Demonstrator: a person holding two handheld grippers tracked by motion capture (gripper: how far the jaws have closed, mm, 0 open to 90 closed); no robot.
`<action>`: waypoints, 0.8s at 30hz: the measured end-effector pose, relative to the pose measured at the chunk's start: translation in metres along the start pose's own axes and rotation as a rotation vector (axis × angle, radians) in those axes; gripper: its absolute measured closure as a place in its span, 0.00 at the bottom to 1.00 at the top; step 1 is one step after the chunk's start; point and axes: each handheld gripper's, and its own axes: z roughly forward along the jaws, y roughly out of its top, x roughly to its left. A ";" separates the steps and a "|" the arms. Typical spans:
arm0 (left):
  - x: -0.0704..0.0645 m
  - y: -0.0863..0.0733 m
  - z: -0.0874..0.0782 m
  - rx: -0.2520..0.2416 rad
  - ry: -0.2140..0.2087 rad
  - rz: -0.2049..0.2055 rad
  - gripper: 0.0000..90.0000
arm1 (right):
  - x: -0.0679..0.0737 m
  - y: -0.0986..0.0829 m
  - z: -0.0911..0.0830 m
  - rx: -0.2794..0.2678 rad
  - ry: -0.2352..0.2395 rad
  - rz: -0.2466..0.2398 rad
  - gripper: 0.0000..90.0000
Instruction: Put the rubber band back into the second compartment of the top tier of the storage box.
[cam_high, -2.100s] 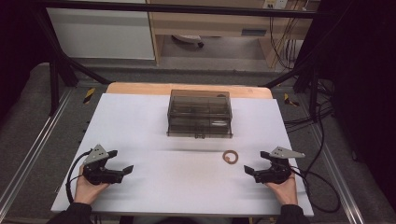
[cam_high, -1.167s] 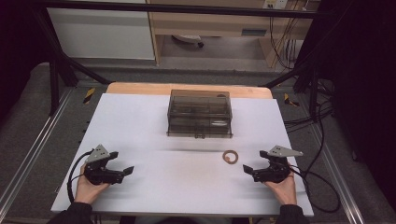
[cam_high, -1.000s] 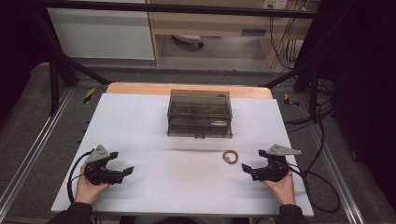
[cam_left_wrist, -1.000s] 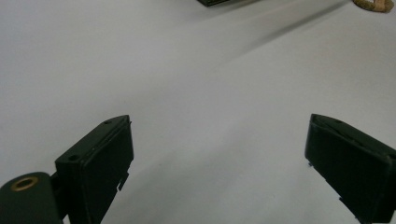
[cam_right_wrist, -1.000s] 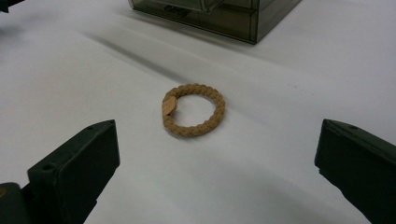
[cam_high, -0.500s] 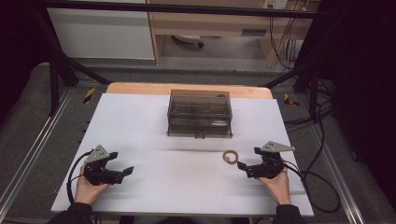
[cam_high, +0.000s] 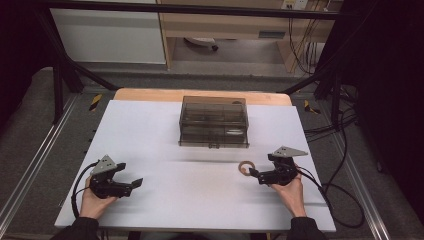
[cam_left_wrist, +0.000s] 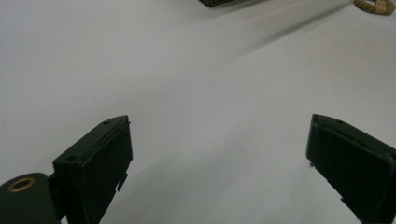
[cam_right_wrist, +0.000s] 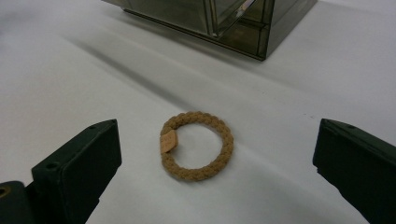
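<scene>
- The table (cam_high: 150, 130) bears a white sheet over most of its top, with a strip of bare wood along its far edge, behind the drawer box.
- The drawer box (cam_high: 214, 121) is smoky, see-through plastic and stands on the white sheet near that far edge, about midway across. Its front faces the person, and a small tab juts from its bottom edge. In the right gripper view one corner of it (cam_right_wrist: 219, 23) rises beyond the hair tie; its panels bear no print that I can read.
- The left gripper (cam_high: 135, 184) is held in the person's left hand, well apart from the drawer box, toward the near left of the sheet. In the left gripper view its jaws stand wide, with bare white sheet between them (cam_left_wrist: 219, 154).
- The right gripper (cam_high: 251, 174) is held in the person's right hand, nearer than the drawer box and off its right front corner. Its jaws are spread wide with nothing gripped, and the hair tie lies ahead of them, between their lines (cam_right_wrist: 212, 149).
- The hair tie (cam_right_wrist: 197, 145) is a tan braided ring lying flat on the sheet, nearer than the drawer box's right end and apart from it, just beside the right gripper's tips (cam_high: 245, 167).
- A small tan tag (cam_right_wrist: 168, 141) sits on the ring's left side; any writing on it is too small to read.
</scene>
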 end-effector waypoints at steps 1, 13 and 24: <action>0.000 0.000 0.000 0.001 -0.001 -0.001 0.07 | -0.001 0.000 0.001 0.003 -0.003 0.004 0.02; 0.000 0.000 0.000 0.002 0.004 -0.002 0.07 | -0.008 0.004 0.018 0.040 -0.014 -0.002 0.08; 0.000 0.000 0.000 0.003 0.000 -0.001 0.07 | -0.008 0.000 0.025 0.066 -0.015 -0.022 0.25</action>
